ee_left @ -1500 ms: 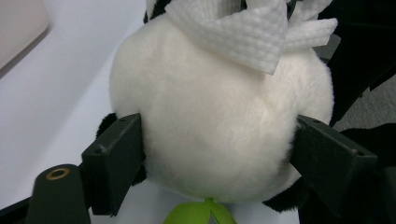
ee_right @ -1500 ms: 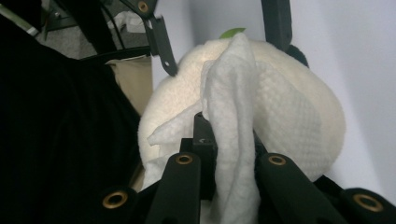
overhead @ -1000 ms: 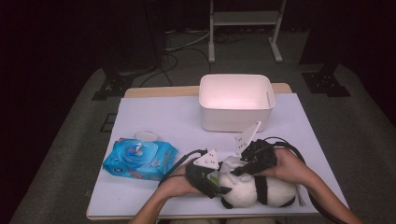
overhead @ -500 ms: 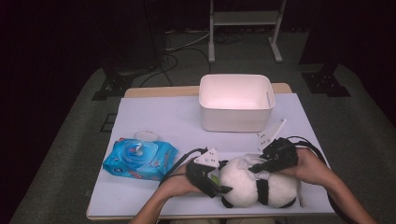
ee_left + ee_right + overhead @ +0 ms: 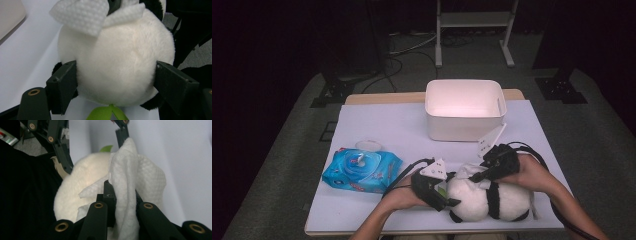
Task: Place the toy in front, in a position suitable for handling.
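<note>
Bare white tabletop [image 5: 387, 122] lay open at far left. The white rectangular plastic bin [image 5: 465, 109] blocked the far middle, the blue wet-wipe pack [image 5: 361, 170] the near left.

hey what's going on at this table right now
A person is wiping a plush panda toy that lies at the near edge of the white-covered table. The left gripper clamps the toy's round white head between its jaws. The right gripper is shut on a white textured wipe and holds it against the top of the head. A blue pack of wet wipes lies to the left, and a white rectangular plastic bin stands farther back.
</note>
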The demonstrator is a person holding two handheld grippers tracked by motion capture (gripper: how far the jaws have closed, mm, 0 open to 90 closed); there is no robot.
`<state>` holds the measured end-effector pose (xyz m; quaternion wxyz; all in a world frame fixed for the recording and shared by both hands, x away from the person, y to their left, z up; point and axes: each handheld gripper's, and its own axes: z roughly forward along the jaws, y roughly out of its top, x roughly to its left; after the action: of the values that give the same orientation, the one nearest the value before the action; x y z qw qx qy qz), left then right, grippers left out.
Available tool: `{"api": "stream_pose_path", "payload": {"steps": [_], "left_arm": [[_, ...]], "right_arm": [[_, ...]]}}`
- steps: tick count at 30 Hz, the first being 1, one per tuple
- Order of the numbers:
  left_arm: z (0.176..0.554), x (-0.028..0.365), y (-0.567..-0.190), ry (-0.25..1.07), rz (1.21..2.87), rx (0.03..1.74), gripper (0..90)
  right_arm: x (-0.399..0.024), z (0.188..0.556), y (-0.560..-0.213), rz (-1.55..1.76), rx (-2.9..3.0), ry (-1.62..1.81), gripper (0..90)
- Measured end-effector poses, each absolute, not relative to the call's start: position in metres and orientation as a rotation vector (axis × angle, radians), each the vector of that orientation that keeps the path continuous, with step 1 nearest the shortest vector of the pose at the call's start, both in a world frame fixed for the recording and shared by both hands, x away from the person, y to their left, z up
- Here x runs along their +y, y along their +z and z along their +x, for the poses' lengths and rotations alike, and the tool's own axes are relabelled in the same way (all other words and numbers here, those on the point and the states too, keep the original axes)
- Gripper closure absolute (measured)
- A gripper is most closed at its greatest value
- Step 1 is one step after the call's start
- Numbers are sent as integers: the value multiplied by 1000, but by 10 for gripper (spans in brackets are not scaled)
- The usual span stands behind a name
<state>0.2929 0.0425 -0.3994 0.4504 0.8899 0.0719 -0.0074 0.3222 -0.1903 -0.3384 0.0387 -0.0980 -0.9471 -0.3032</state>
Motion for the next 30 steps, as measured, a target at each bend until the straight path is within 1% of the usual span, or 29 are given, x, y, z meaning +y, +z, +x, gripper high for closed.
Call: {"api": "stream_pose_path", "payload": {"steps": [5, 8, 11, 14, 17, 21, 23, 24, 28, 30], "left_arm": [[294, 42, -398, -17, 2206, 172, 201], [294, 41, -397, -31, 2196, 185, 182], [294, 39, -395, -44, 2184, 196, 125], [295, 37, -393, -46, 2182, 205, 107], [296, 34, -395, -73, 2185, 215, 101], [298, 30, -403, -118, 2186, 233, 59], [299, 30, -406, -131, 2181, 230, 61], [298, 30, -406, -130, 2179, 229, 81], [298, 32, -404, -103, 2179, 207, 282], [298, 32, -403, -95, 2183, 192, 353]], "right_arm": [[-216, 319, -340, -383, -2887, -960, 822], [-223, 314, -341, -396, -2884, -987, 823], [-222, 307, -342, -376, -2878, -1002, 822], [-217, 299, -342, -346, -2892, -999, 823], [-213, 295, -342, -313, -2896, -985, 822], [-211, 291, -342, -286, -2895, -962, 822], [-210, 290, -342, -283, -2892, -953, 822], [-210, 291, -342, -279, -2891, -950, 822], [-209, 296, -342, -288, -2868, -970, 821], [-208, 299, -342, -290, -2860, -980, 821]]}}
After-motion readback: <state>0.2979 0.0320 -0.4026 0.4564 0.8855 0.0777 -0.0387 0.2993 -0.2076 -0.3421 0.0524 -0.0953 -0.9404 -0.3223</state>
